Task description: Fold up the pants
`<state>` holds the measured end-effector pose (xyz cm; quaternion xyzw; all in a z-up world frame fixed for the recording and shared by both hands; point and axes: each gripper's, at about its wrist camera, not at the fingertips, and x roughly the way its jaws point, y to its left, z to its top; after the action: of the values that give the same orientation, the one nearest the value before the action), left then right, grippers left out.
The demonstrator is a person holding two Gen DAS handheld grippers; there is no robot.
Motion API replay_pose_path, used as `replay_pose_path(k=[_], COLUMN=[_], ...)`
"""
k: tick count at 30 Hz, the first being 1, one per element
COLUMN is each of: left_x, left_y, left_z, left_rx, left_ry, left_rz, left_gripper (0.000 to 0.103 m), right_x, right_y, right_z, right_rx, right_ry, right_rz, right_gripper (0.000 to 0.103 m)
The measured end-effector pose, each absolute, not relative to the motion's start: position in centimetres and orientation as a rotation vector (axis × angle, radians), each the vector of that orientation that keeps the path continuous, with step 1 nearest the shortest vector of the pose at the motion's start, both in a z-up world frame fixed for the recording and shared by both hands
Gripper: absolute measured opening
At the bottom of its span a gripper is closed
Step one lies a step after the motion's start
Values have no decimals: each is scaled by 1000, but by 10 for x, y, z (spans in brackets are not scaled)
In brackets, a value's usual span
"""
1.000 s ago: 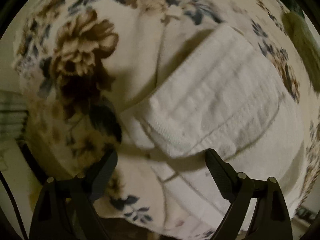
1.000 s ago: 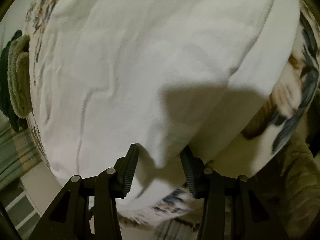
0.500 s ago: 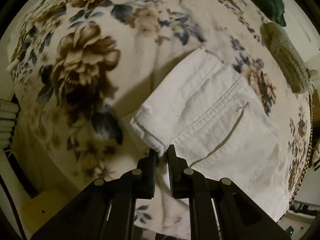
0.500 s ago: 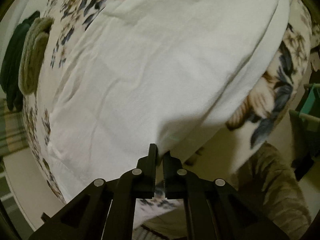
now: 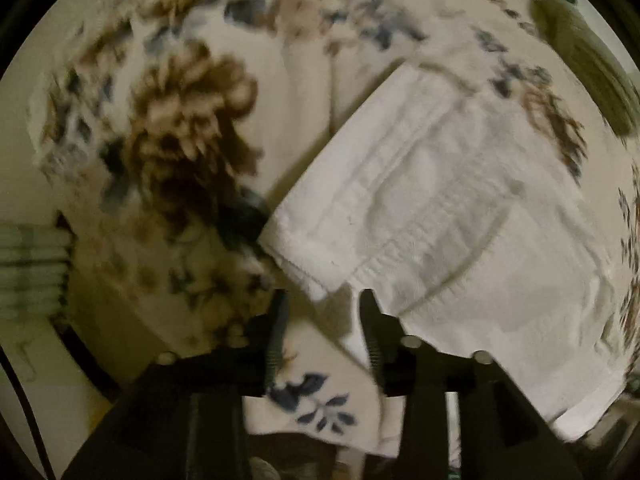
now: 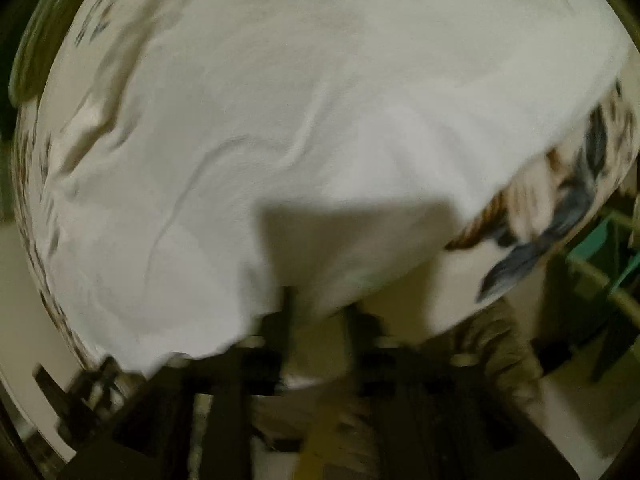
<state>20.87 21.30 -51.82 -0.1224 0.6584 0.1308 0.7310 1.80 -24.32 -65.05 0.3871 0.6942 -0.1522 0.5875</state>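
White pants [image 5: 460, 208] lie folded on a floral blanket [image 5: 188, 128]. In the left wrist view a seamed, folded corner of them points at my left gripper [image 5: 324, 300]. Its jaws are opening, and the corner sits just past the tips with no pad pressing on it. The right wrist view is blurred; the smooth white cloth of the pants [image 6: 320, 120] fills most of it. My right gripper [image 6: 320, 308] hovers at the near edge of that cloth. Its jaws are opening too, with the cloth edge by the tips and not pinched.
An olive cushion [image 5: 580, 72] lies at the blanket's far right. Stacked striped cloth [image 5: 32, 264] sits off the blanket's left edge. In the right wrist view a teal rack [image 6: 600, 248] and brown fabric [image 6: 500, 352] lie beyond the blanket's edge.
Both grippers closed on the pants' edge half a second ago and have since parted their jaws, letting the cloth go. Both views have shifted and blurred with motion.
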Motion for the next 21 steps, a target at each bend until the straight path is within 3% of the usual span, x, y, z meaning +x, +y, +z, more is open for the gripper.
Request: replay_pose_path(k=[1, 3, 4, 9, 16, 18, 21], left_x=[206, 205, 207, 255, 320, 327, 328], left_y=[207, 192, 184, 130, 90, 101, 127], left_z=[-507, -487, -479, -466, -515, -529, -541], left_rx=[-235, -170, -157, -64, 104, 81, -9], left_ry=[1432, 1396, 1370, 1291, 1325, 1364, 1396], left_rz=[283, 281, 267, 172, 133, 155, 198], left_gripper=[63, 87, 91, 91, 91, 91, 93], right_x=[28, 55, 64, 195, 301, 304, 307], right_y=[-241, -233, -230, -193, -129, -125, -141], right_z=[-635, -604, -593, -550, -618, -620, -607], right_rx=[861, 764, 726, 447, 15, -12, 88], right_ry=[1628, 1629, 1623, 1554, 1757, 1736, 1695], right_rz=[-323, -232, -194, 140, 495, 549, 520], right_gripper=[65, 66, 66, 66, 65, 12, 10])
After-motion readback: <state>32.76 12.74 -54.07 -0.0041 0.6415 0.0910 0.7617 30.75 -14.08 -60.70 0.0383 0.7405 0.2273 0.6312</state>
